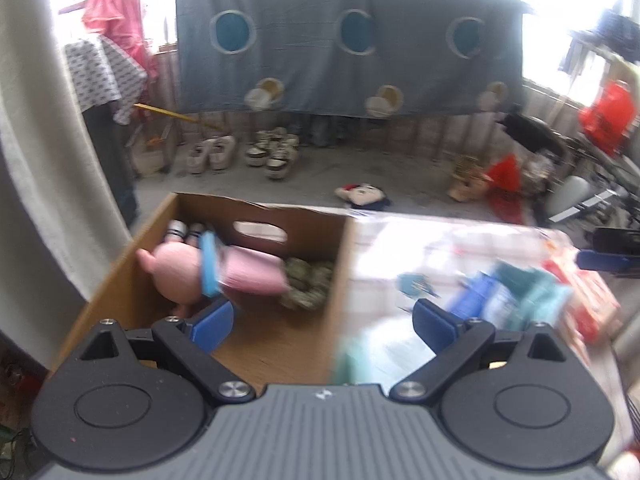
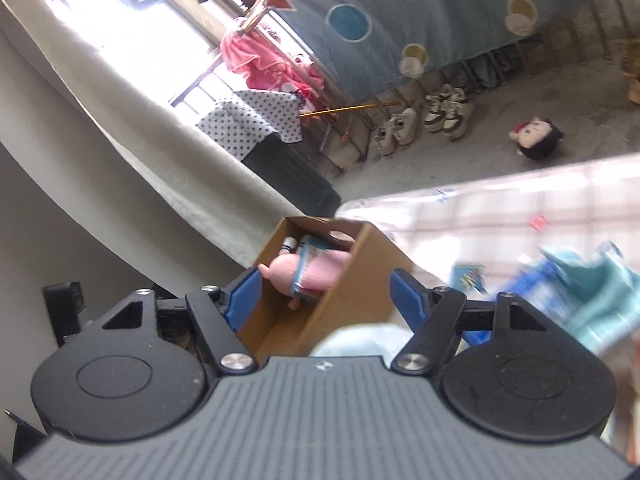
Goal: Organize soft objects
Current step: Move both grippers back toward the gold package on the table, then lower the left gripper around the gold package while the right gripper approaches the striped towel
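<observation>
Both the left gripper [image 1: 324,322] and right gripper [image 2: 322,298] gape empty; the pig [image 1: 208,270] in the box [image 1: 308,220] looks light and squashy, best pinched mid-body.

I read the work surface as a table [image 1: 440,240] under a glossy, pale checked cover, glare washing out much of it. On it at the left edge sits an open cardboard box [image 1: 304,224]. To the right lies a blurred heap of teal and blue soft items [image 1: 516,292]. Beyond the table, the grey concrete floor [image 1: 360,164] carries a plush doll head [image 1: 366,196], lying alone, and pairs of shoes [image 1: 244,152] in a row.
</observation>
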Demonstrator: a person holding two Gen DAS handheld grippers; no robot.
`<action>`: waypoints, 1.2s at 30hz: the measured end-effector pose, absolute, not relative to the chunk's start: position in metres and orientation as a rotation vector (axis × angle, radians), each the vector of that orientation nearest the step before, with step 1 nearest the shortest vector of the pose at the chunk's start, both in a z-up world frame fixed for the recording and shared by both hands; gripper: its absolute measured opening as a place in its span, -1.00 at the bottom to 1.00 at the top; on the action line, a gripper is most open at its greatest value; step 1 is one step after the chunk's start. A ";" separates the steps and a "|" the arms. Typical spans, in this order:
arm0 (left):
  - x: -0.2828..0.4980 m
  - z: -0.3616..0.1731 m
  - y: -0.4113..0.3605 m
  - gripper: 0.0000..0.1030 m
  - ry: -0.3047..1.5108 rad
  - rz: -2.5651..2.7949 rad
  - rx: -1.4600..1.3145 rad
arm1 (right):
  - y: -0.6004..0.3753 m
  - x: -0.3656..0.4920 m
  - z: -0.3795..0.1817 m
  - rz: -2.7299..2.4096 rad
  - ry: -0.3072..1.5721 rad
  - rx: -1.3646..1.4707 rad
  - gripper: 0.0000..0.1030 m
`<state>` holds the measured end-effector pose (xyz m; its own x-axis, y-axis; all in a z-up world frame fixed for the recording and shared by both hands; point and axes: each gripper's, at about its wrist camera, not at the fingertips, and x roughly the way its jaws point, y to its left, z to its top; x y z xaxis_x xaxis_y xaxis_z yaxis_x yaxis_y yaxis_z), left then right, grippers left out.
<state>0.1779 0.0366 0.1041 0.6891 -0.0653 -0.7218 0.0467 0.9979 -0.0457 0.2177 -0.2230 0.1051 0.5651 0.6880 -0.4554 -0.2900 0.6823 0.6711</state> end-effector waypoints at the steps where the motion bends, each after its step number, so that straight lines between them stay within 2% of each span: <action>1: 0.167 0.103 0.025 0.89 0.808 -0.098 -0.028 | -0.238 0.203 0.099 0.600 0.775 0.589 0.39; 11: 0.094 0.063 -0.097 0.89 0.722 -0.365 0.018 | -0.328 0.092 0.007 0.505 0.827 0.764 0.42; 19: 0.101 0.015 -0.130 0.85 0.686 -0.302 0.096 | -0.285 0.148 -0.035 0.490 0.909 0.716 0.28; 29: 0.095 0.001 -0.116 0.81 0.616 -0.305 0.108 | -0.247 0.210 -0.078 0.356 1.017 0.536 0.16; 31: 0.095 -0.001 -0.113 0.77 0.618 -0.295 0.090 | -0.242 0.215 -0.082 0.352 1.020 0.523 0.03; 33: 0.093 -0.002 -0.112 0.72 0.610 -0.285 0.082 | -0.239 0.217 -0.084 0.351 1.023 0.506 -0.30; 36: 0.088 -0.002 -0.111 0.70 0.589 -0.276 0.093 | -0.237 0.218 -0.088 0.354 1.021 0.516 -0.36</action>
